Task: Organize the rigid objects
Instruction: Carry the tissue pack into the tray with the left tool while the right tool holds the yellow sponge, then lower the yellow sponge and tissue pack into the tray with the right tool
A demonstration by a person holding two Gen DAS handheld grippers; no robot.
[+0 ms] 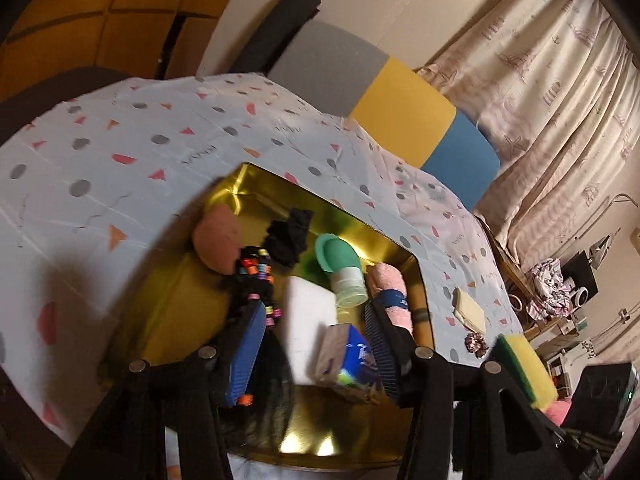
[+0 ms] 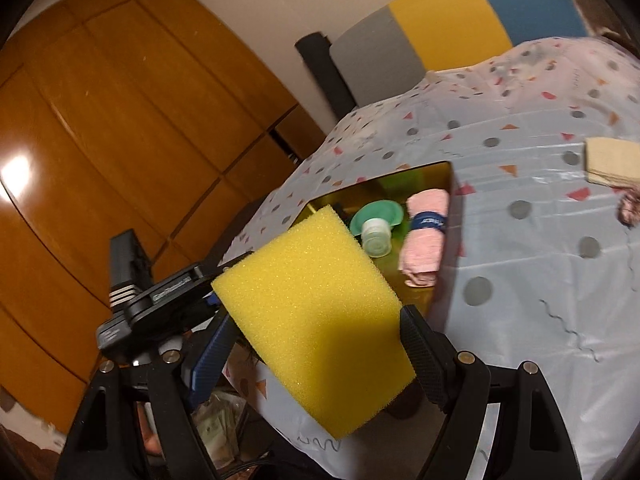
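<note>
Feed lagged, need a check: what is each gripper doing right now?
Left gripper: open, holding nothing.
Right gripper: shut on the yellow rectangular foam sponge.

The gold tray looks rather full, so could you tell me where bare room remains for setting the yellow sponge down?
The gold tray is bare along its left side, between the rim and the beaded black hair ties. Its middle and right are crowded: white block, green bottle, pink towel roll. The tablecloth left of the tray lies open. The right gripper holds the yellow sponge.

- Behind my counter, a wooden wardrobe fills the wall.
- A chair back in grey, yellow and blue stands beyond.
- Patterned curtains hang on my right.
- A black roll leans beside the chair.
</note>
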